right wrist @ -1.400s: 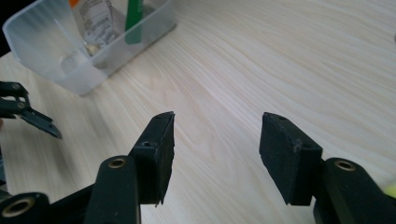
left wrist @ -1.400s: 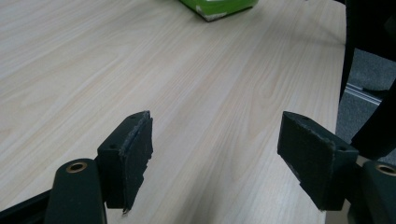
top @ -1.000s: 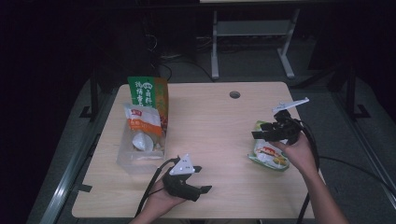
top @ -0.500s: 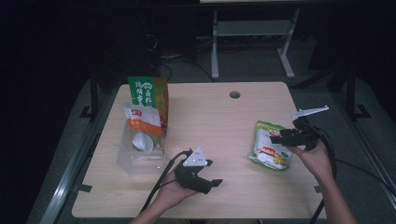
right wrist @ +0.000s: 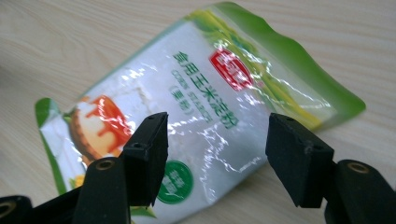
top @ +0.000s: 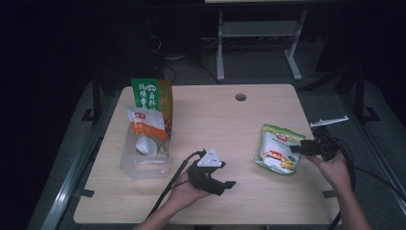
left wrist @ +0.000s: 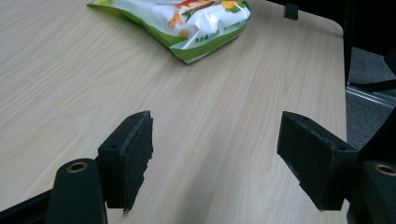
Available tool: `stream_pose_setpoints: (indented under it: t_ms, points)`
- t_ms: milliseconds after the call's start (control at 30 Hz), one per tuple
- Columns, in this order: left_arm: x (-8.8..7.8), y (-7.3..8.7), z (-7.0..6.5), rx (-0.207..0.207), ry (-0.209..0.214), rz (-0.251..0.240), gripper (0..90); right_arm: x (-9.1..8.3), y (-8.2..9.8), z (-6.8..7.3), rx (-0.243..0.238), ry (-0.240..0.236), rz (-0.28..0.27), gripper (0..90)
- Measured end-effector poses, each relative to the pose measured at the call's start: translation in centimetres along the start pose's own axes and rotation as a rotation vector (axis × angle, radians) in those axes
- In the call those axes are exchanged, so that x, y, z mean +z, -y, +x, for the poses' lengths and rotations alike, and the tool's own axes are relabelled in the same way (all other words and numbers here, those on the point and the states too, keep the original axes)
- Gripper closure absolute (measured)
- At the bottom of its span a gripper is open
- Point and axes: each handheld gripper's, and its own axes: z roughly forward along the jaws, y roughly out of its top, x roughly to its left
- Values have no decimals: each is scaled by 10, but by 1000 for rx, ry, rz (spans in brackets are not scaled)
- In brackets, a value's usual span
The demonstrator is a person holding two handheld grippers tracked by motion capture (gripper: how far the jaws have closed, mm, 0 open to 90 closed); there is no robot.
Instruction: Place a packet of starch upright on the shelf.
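Two grippers, left gripper (top: 229,184) and right gripper (top: 293,149), gape empty; one green pouch (top: 277,149) lies flat.

A light wooden table (top: 215,120) carried a clear plastic bin (top: 143,165) near its left edge and a green-and-white corn starch pouch (top: 277,148) near its right edge.

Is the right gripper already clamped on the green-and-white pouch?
No. In the right gripper view the right gripper has its jaws spread apart above the pouch, which lies flat on the table.
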Motion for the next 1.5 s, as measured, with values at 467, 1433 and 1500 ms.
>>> stream_pose_setpoints:
  t_ms: [467,1433,1500]
  points:
    - [10,-6,0,3,11,2,264,14,8,-17,54,31,52,388]
    - [21,-7,3,-2,20,22,266,30,15,-28,175,-118,58,756]
    - [23,-8,4,-5,21,24,266,30,14,-26,171,-125,63,804]
